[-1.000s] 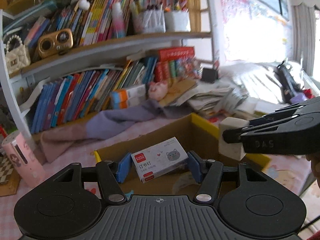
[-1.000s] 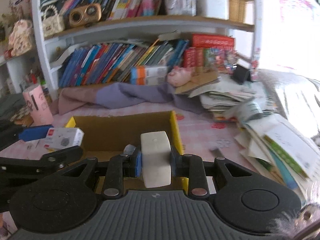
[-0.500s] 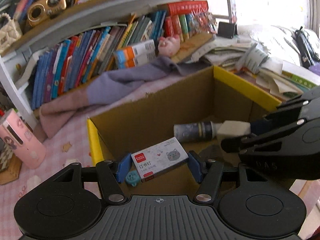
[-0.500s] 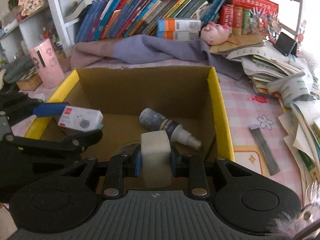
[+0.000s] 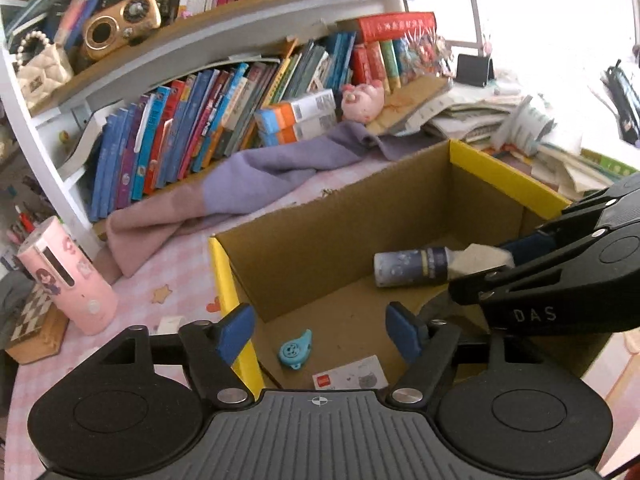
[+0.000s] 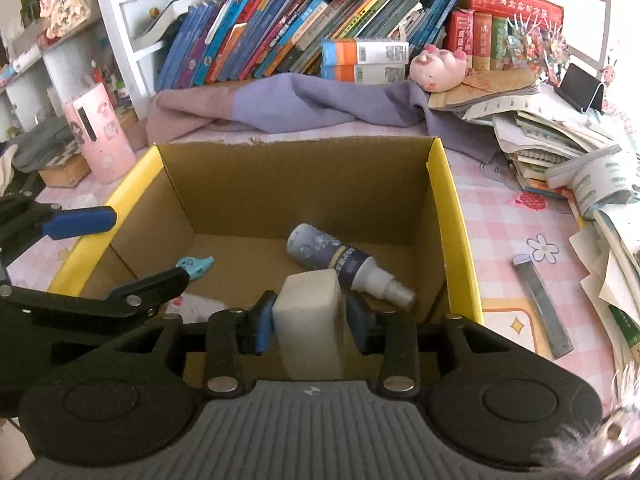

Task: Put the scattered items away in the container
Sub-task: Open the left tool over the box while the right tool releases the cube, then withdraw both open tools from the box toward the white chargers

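Your left gripper [image 5: 320, 330] hangs over the near-left part of the cardboard box [image 5: 340, 216] with its jaws opening and nothing between them; the staple box [image 5: 350, 376] lies on the box floor at its 6 o'clock, and the small blue trinket [image 5: 296, 350] sits just beside it at 9 o'clock. At 2 o'clock from the trinket the spray bottle [image 6: 340, 260] lies on its side. Your right gripper [image 6: 310, 320] hovers over the near-right part with its jaws opening; the white eraser block [image 6: 310, 320] stands between them, only the left pad touching it.
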